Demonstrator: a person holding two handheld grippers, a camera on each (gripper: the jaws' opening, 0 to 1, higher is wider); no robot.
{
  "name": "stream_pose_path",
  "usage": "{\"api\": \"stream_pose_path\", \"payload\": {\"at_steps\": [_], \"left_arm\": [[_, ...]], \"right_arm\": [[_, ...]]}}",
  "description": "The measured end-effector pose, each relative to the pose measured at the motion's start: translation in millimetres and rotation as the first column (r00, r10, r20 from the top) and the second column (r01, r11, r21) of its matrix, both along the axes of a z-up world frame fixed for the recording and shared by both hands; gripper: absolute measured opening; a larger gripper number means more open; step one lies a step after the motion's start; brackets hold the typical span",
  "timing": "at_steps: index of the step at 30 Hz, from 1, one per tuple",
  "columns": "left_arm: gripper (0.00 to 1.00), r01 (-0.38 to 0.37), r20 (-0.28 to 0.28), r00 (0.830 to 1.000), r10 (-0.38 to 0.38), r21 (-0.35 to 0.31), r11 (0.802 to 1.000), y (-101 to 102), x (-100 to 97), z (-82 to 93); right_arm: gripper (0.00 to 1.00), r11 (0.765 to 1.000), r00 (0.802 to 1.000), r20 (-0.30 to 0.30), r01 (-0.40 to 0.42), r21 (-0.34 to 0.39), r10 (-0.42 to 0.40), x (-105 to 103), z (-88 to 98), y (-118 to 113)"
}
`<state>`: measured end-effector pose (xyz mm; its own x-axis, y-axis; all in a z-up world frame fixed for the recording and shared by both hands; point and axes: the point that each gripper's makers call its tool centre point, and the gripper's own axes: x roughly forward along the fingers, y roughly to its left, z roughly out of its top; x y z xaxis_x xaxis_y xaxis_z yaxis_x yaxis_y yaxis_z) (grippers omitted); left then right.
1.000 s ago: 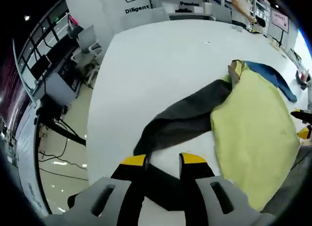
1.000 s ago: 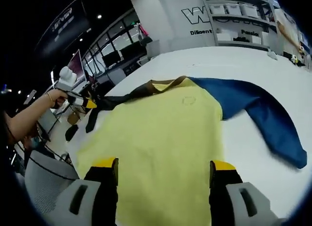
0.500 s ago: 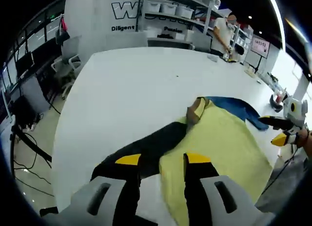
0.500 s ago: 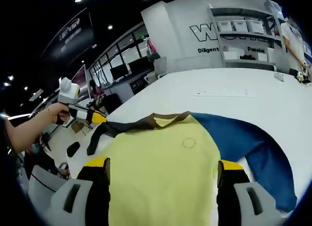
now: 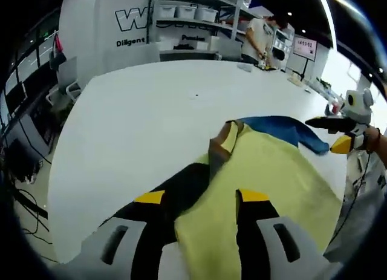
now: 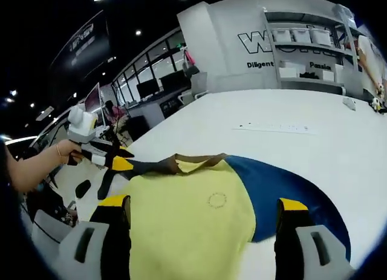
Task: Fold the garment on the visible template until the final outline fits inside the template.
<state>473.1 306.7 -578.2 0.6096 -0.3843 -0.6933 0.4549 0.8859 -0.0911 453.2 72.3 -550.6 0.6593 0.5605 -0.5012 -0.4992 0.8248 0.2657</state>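
A garment lies flat on the white table [image 5: 133, 110]. It has a yellow body [image 5: 272, 183], a brown collar [image 5: 221, 148], a dark grey sleeve [image 5: 181, 189] and a blue sleeve [image 5: 281, 127]. My left gripper [image 5: 201, 198] is open low over the seam between the grey sleeve and the yellow body, and cloth runs between its jaws. In the right gripper view a hand holds the left gripper [image 6: 115, 159] at the grey sleeve [image 6: 148, 166]. My right gripper [image 6: 204, 202] is wide open above the yellow body [image 6: 193, 219] and the blue sleeve [image 6: 272, 183]. At the table's right side is the right gripper [image 5: 331, 133].
White shelves with bins [image 5: 193, 14] and a lettered wall stand behind the table. A person [image 5: 260, 35] stands at the back. Desks, chairs and monitors [image 6: 151, 89] lie beyond the table's left edge. Bare table stretches past the collar [image 6: 290, 117].
The left gripper's jaws have spread wider, and it has swung from the grey sleeve toward the yellow body. The grey sleeve now lies closer against the body. The right gripper has drawn back slightly.
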Motion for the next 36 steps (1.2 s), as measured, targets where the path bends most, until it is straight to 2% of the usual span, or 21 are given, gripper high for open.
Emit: {"api": "stream_pose_path", "payload": {"at_steps": [5,10,12,17,22,25,27,30,33,34,36], "left_arm": [[0.43,0.030,-0.040,0.999,-0.029,0.022,0.999,-4.7,11.2,-24.0],[0.29,0.037,-0.049,0.998,-0.034,0.048,0.998,-6.6,23.1,-40.4],[0.24,0.033,-0.042,0.999,-0.031,0.041,0.999,-7.9,27.6,-41.5],[0.23,0.049,-0.038,0.998,-0.048,0.036,0.998,-12.3,36.3,-46.2],[0.15,0.047,-0.051,0.998,-0.045,0.036,0.998,-13.5,40.5,-52.6],[0.12,0.056,-0.052,0.997,-0.054,0.042,0.998,-13.3,43.3,-56.9],[0.09,0.060,-0.060,0.997,-0.058,0.033,0.998,-13.5,44.9,-57.6],[0.06,0.071,-0.060,0.996,-0.069,0.029,0.997,-14.4,46.7,-57.4],[0.05,0.088,-0.060,0.994,-0.086,0.031,0.996,-15.6,49.3,-57.0],[0.05,0.091,-0.063,0.994,-0.089,0.030,0.995,-15.8,49.1,-56.5],[0.05,0.108,-0.047,0.993,-0.106,0.027,0.994,-16.7,54.3,-43.4]], "right_arm": [[0.99,1.000,1.000,-0.014,0.009,0.018,-0.008,30.6,-9.7,-2.0],[0.99,0.999,1.000,0.005,0.009,0.034,-0.009,63.4,-16.6,0.3],[0.98,0.999,1.000,-0.001,0.011,0.036,-0.011,73.0,-20.0,1.0],[0.96,1.000,1.000,-0.003,0.003,0.025,-0.002,97.7,-29.2,1.7],[0.91,0.999,1.000,-0.015,0.015,0.047,-0.014,118.1,-37.1,2.3],[0.83,1.000,1.000,-0.022,0.016,0.020,-0.016,127.0,-46.1,1.0],[0.74,0.999,1.000,0.014,0.026,-0.044,-0.026,135.7,-51.2,-6.0],[0.65,0.998,1.000,0.004,0.026,-0.064,-0.026,138.4,-58.4,-6.1],[0.61,0.997,1.000,0.009,0.005,-0.076,-0.004,143.7,-66.8,-3.4],[0.46,0.989,1.000,-0.016,-0.028,-0.143,0.026,144.0,-81.1,-5.4],[0.42,0.984,0.999,-0.007,-0.043,-0.175,0.042,143.6,-83.0,-4.5]]}}
